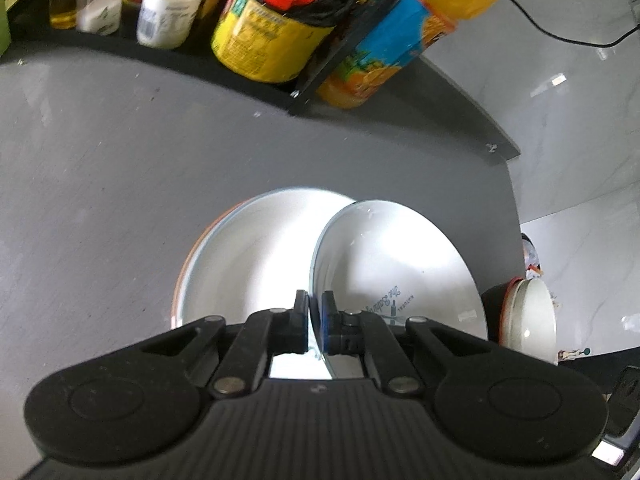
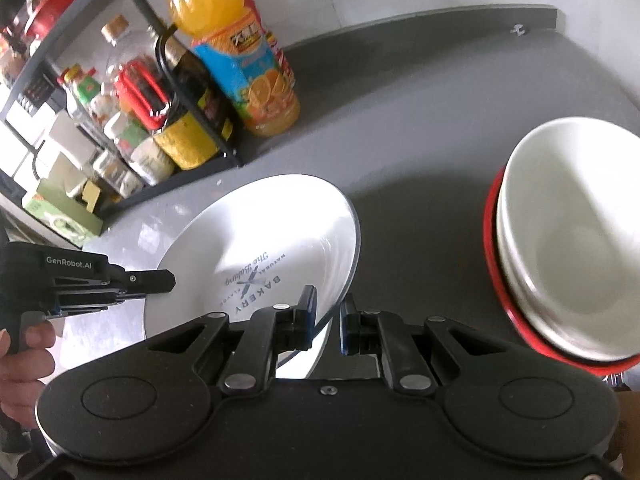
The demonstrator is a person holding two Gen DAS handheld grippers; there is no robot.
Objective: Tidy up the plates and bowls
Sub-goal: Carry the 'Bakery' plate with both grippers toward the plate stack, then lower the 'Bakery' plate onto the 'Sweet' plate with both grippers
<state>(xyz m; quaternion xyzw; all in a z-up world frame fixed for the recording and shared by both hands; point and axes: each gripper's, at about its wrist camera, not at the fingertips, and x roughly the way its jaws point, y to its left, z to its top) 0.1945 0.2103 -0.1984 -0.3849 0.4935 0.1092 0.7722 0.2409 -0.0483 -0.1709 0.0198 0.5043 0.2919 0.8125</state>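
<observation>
A white plate (image 2: 256, 256) printed with a bakery logo is held tilted above the grey counter (image 2: 420, 128), low and centre in both views. The left gripper (image 1: 315, 320) has its fingers pressed together on the plate's rim, while the right gripper (image 2: 328, 320) straddles the opposite edge with its fingers a little apart, seemingly steadying it rather than carrying it. Directly behind it in the left wrist view lies a stack of plates (image 1: 248, 256), the likely destination, which would explain the angled hold for sliding it on top. At the right edge of the right wrist view, white bowls sit nested in a red bowl (image 2: 490, 236), partly cut off. The stack's count is hard to judge, since the held plate covers its right side. Bottles (image 2: 244, 68) crowd a rack (image 2: 192, 104) at upper left.
</observation>
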